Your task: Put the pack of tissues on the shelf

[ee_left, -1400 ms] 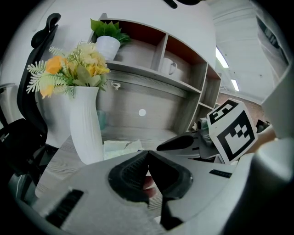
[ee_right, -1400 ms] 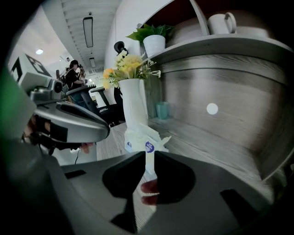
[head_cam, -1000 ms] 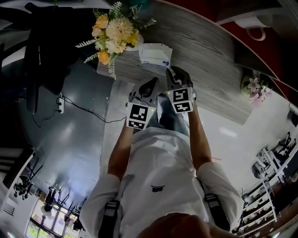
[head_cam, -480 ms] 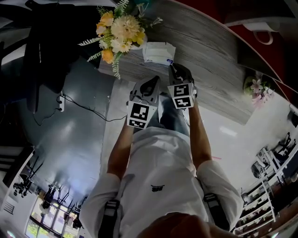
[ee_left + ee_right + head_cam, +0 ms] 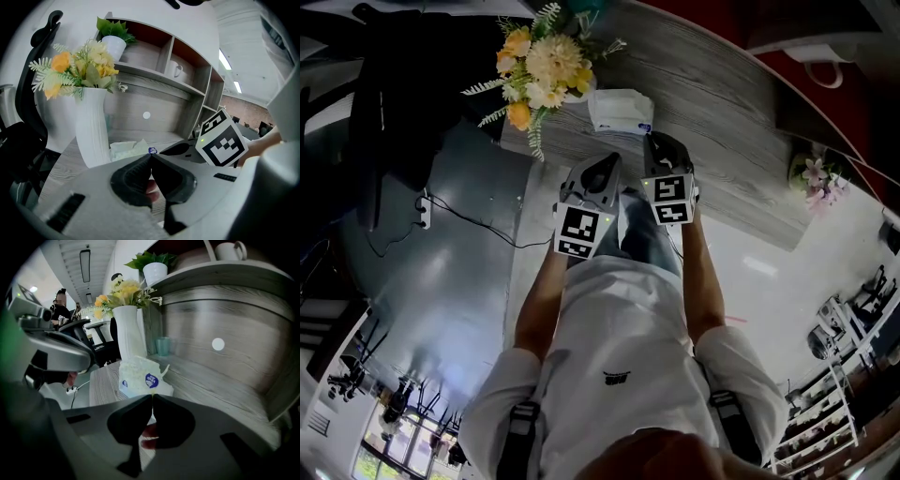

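Tissues [image 5: 621, 111] lay at 11 o'clock from the nearer right hand-held gripper [image 5: 655, 143]; it and the left hand-held gripper [image 5: 607, 164] were closed, empty.

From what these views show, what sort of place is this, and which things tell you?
Probably an open-plan office: a black office chair, ceiling strip lights, and a wooden shelf unit holding a mug.

The grey wood-grain shelf [image 5: 731, 112] carries a white ribbed vase of yellow and orange flowers [image 5: 93, 126] at its left end. A white plastic pack of tissues [image 5: 621, 110] lies just right of it, and a pale teal cup [image 5: 162, 346] stands farther back. The board above [image 5: 159, 80] holds a white potted plant [image 5: 114, 47] and a white mug [image 5: 176, 70].
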A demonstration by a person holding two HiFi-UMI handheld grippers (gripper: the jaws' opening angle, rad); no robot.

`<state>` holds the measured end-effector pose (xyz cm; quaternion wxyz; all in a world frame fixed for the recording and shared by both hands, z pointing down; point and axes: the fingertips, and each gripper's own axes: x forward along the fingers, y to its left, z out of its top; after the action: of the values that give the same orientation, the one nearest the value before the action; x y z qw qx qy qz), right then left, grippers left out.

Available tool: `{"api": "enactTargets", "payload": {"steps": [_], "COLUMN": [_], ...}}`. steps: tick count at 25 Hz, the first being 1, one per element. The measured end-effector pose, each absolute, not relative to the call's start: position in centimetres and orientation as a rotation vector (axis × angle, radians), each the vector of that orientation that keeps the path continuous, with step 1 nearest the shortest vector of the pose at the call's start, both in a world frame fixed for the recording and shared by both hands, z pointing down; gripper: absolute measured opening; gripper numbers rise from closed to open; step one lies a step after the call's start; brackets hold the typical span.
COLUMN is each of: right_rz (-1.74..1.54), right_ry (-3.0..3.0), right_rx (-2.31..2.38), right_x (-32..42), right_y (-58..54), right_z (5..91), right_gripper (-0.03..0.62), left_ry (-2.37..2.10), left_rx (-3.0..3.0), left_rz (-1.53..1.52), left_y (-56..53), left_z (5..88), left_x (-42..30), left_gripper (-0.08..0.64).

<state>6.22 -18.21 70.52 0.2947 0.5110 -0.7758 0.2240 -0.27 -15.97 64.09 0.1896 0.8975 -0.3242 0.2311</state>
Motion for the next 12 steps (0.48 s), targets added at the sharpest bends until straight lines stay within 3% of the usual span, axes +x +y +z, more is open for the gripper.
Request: {"api": "enactTargets", "payload": {"steps": [12], "right_rz": [0.526], "right_ry": [-2.123], "right_rx": [1.449], "right_x": [7.4], "right_y": [-17.3], "right_z": [65.1], "right_gripper": [0.031], "left_ry": [-0.922], "left_rx": [2.574], "left_rz": [0.62], "left_y": [-15.9], "left_z": [61.7], "left_x": [0.6], "left_gripper": [0.028]}}
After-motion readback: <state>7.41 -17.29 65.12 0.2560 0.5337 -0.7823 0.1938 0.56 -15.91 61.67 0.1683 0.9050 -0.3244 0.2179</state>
